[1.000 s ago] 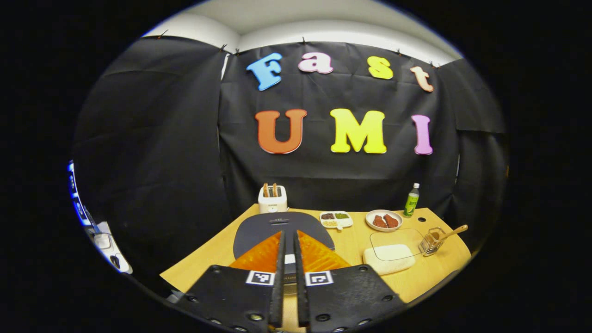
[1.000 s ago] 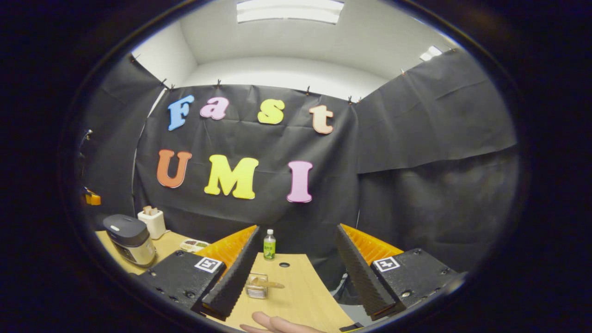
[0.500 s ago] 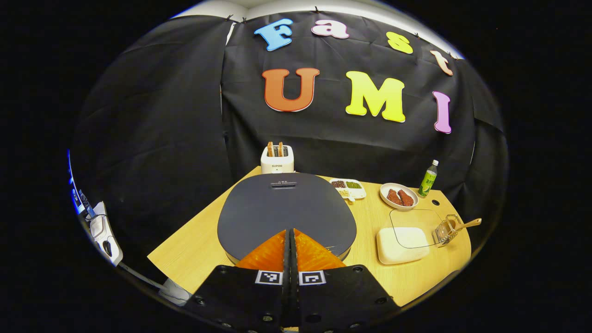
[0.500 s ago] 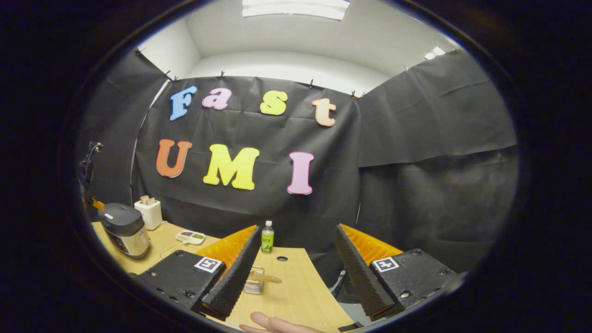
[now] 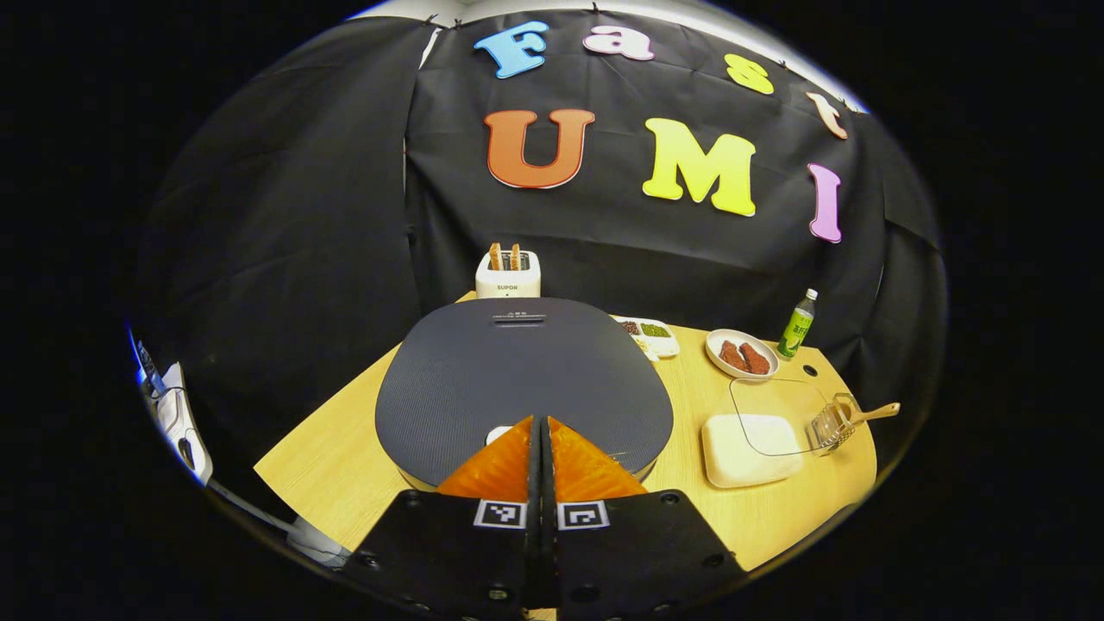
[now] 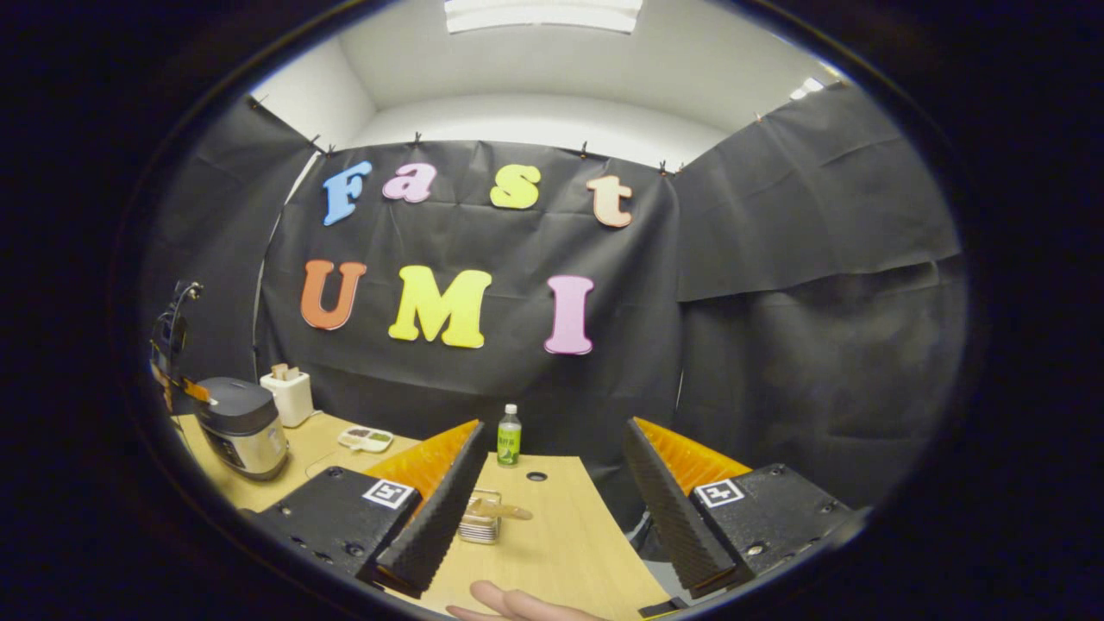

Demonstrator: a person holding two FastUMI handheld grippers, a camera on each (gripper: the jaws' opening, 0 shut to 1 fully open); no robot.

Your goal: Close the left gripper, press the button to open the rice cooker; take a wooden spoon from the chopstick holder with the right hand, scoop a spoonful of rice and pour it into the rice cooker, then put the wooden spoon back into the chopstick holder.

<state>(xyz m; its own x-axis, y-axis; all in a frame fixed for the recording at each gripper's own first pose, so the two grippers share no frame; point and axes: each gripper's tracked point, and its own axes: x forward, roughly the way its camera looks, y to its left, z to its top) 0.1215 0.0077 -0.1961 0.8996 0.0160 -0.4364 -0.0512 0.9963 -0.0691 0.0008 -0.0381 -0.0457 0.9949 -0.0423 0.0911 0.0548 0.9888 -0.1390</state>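
Fingers of the left gripper (image 5: pixel 541 429) are clenched over the rice cooker (image 5: pixel 524 384), hiding its front edge; right gripper (image 6: pixel 552 435) fingers are spread.

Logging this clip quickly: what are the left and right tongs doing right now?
Left tongs: closed, empty, over the dark grey rice cooker lid.
Right tongs: open, empty.

The left gripper (image 5: pixel 542 427), fingers pressed together, sits over the rice cooker's (image 5: pixel 523 379) dark lid, with the spoon (image 5: pixel 871 413) in its holder (image 5: pixel 830 424) well right.
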